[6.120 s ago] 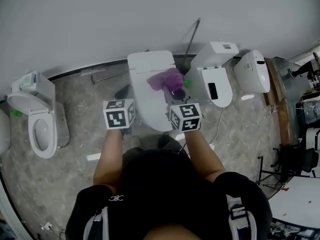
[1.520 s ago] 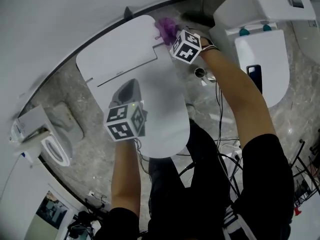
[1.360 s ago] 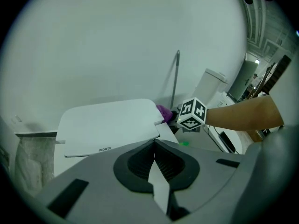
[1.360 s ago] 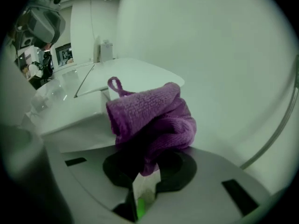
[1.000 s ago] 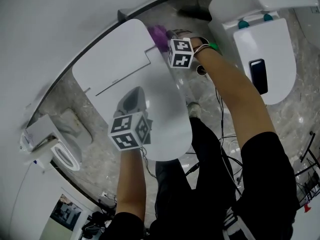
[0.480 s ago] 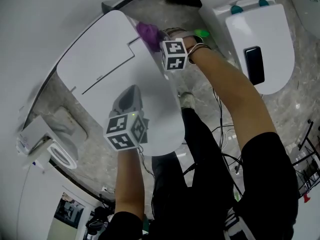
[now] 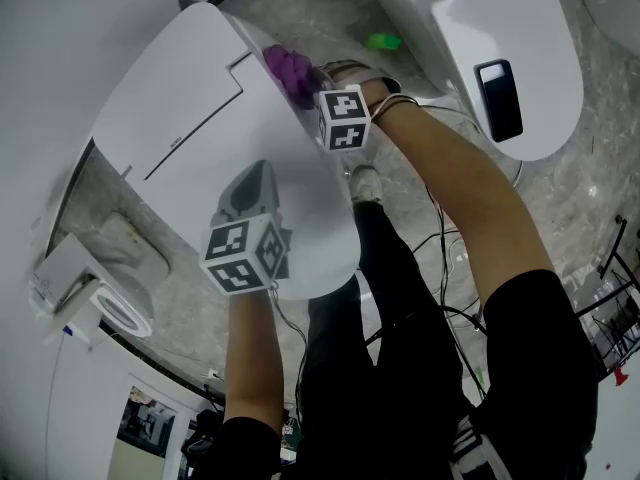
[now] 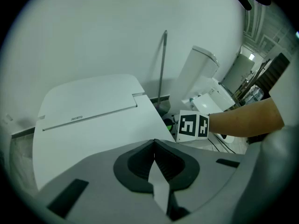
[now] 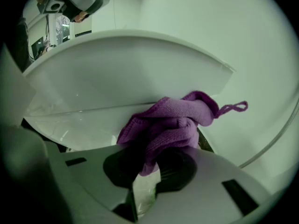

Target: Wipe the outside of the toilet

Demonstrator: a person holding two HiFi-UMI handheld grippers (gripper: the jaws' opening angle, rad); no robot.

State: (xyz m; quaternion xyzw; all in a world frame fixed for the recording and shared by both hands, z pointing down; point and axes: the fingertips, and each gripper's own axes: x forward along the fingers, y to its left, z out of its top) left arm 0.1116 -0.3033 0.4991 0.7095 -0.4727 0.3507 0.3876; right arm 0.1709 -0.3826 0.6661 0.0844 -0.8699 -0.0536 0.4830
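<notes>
Since 6 s ago the cloth (image 7: 290, 71) has moved off the lid top to the toilet's (image 7: 190, 98) rear right edge. Left gripper (image 8: 154, 148): jaws together, nothing in them, over the lid's front. Right gripper (image 9: 148, 169): clamped on the purple cloth, pressing it against the side under the lid. Progress looks early: 1 side patch in work; front, left side and base still to do.

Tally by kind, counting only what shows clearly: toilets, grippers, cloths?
Toilets: 3 (middle toilet, right toilet, left toilet)
Grippers: 2 (left gripper, right gripper)
Purple cloth: 1, held in the right gripper
Total: 6
</notes>
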